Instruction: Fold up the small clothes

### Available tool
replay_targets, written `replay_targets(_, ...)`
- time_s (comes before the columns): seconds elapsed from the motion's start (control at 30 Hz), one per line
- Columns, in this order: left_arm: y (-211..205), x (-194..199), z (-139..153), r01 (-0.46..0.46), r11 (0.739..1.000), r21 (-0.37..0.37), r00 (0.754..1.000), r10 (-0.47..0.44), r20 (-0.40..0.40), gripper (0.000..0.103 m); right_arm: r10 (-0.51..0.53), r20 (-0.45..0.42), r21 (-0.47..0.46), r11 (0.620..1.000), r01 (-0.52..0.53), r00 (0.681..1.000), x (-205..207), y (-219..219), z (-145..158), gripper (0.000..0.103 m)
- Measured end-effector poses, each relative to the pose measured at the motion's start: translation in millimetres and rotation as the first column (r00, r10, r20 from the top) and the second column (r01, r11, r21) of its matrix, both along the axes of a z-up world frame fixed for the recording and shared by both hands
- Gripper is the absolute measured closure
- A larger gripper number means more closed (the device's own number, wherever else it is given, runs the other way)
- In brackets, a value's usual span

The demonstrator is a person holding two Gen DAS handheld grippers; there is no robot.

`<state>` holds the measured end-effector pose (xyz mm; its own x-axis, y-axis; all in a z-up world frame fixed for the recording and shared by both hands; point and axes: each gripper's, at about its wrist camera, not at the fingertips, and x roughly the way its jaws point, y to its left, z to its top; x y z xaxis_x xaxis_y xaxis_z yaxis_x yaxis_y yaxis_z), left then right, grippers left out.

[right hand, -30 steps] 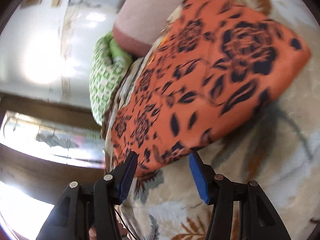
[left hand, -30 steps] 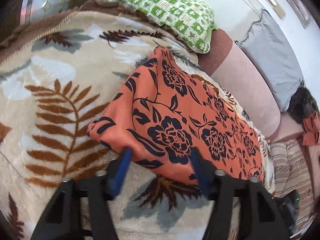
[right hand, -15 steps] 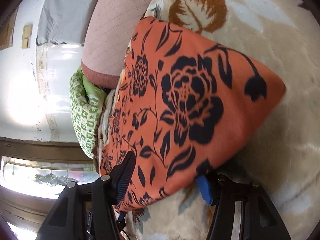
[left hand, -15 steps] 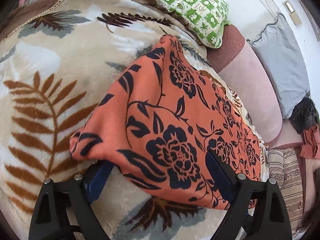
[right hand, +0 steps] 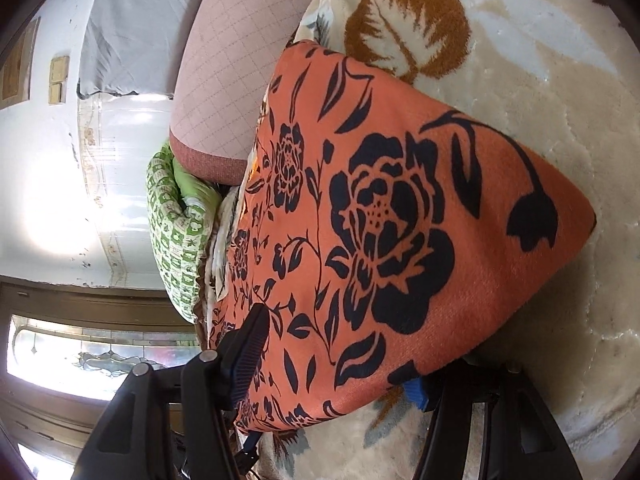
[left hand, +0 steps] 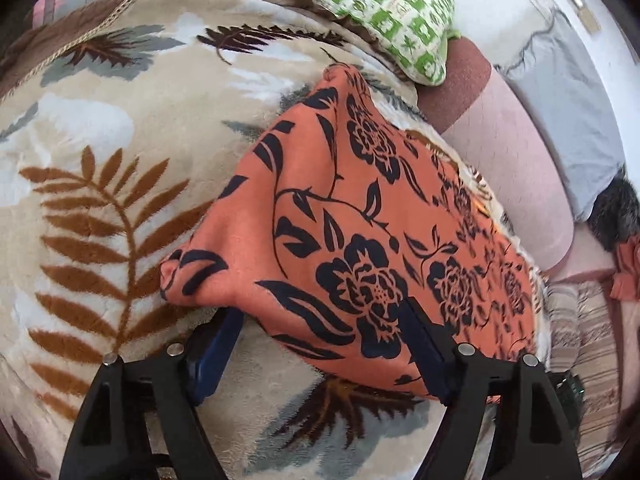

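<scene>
Orange floral garment (left hand: 360, 216) on leaf-print blanket (left hand: 100, 184): your left gripper (left hand: 320, 344) is closing astride the 6 o'clock hem; right gripper (right hand: 332, 360) straddles it unclenched. Pinch both layers evenly.

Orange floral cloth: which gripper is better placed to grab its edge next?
Probably right: the right gripper has the cloth edge deep between its fingers. The left gripper, jaws closing, straddles the edge less deeply.

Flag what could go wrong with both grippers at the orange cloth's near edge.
1. The left gripper jaws are closing with one finger under the orange floral cloth; it could pinch the plush blanket too.
2. The right gripper straddles only the edge, so the grip may slip when lifted.
</scene>
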<state>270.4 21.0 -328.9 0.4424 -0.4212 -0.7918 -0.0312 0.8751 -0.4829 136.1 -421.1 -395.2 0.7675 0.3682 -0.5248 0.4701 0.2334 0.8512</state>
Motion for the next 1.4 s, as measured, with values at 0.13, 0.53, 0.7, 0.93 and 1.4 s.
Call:
replay_targets(0.13,-7.4,6.2,-0.1,0.056,0.998,-0.005,0.998,-0.056,-0.004,0.006,-0.003,-0.003,-0.021,1.0,0.003,1.0,0.3,4.1,1.1,0.04)
replay_targets(0.53,-5.4,2.2,2.1,0.063,0.979,-0.193,0.998,-0.058,0.032,0.048,-0.002,-0.007,0.005,1.0,0.002,1.0,-4.2,-0.2,0.8,0.04)
replay_targets(0.7,-9.0,0.9,-5.4,0.036,0.982,-0.185,0.999,-0.032,0.022,0.025,0.007,-0.009,-0.012,1.0,-0.007,1.0,-4.8,0.6,1.6,0.04)
replay_targets(0.93,-13.3,8.7,-5.9,-0.002,0.977,-0.213,0.996,0.02,0.082,0.026,0.014,-0.008,-0.032,0.999,-0.014,1.0,-1.3,3.4,3.3,0.04)
replay_targets(1.4,-9.0,16.3,1.0,-0.016,0.979,-0.204,0.991,0.043,0.128,0.088,-0.015,-0.084,-0.307,0.952,-0.012,0.996,27.4,8.6,17.3,0.085)
